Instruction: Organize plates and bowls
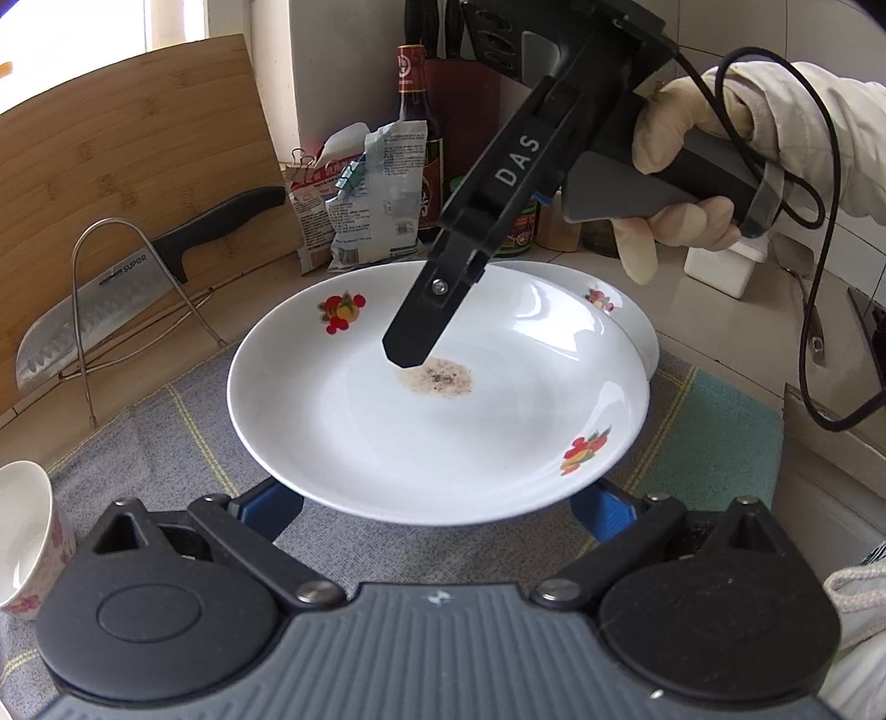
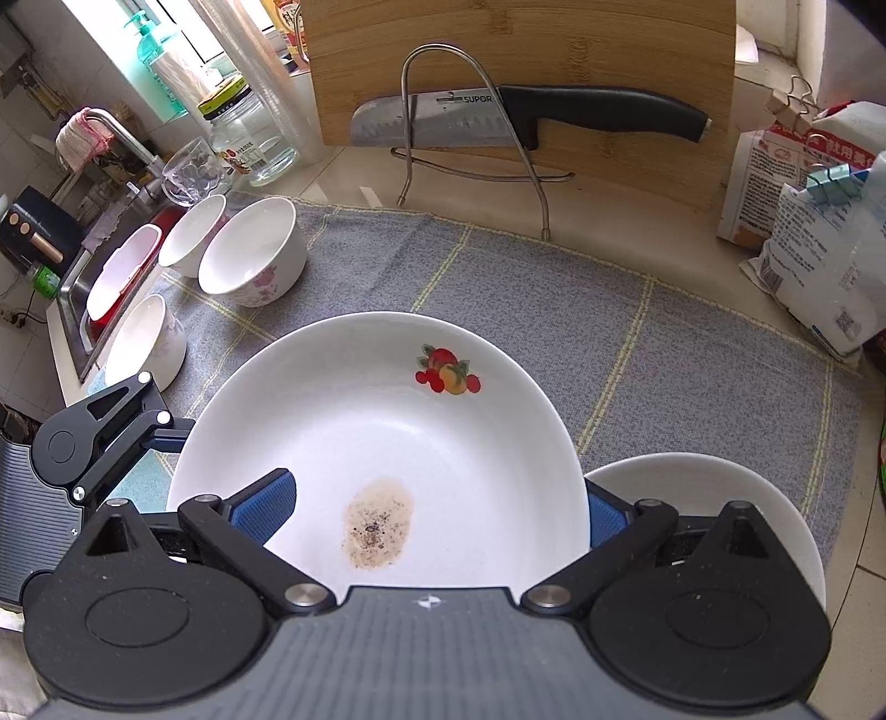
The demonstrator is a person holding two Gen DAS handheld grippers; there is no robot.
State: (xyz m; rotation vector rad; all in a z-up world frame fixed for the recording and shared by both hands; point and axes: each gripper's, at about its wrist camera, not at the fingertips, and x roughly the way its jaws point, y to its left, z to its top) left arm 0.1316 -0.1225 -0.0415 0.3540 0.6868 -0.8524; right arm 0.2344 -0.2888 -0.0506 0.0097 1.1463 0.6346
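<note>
Over the grey mat (image 2: 498,288): fruit-print plate (image 2: 387,443), brown stain near centre, partly above second plate (image 2: 720,498). Right gripper (image 2: 437,509) pinches its rim. Left gripper (image 1: 443,512) fingers wide apart under the near edge. Three bowls (image 2: 255,249) left of the plate.

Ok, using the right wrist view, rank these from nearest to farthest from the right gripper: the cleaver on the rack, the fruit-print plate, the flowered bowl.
1. fruit-print plate: right at the right gripper, its rim between the blue pads.
2. flowered bowl: ahead and left, on the grey cloth.
3. cleaver: farthest, on the wire rack against the cutting board.
</note>
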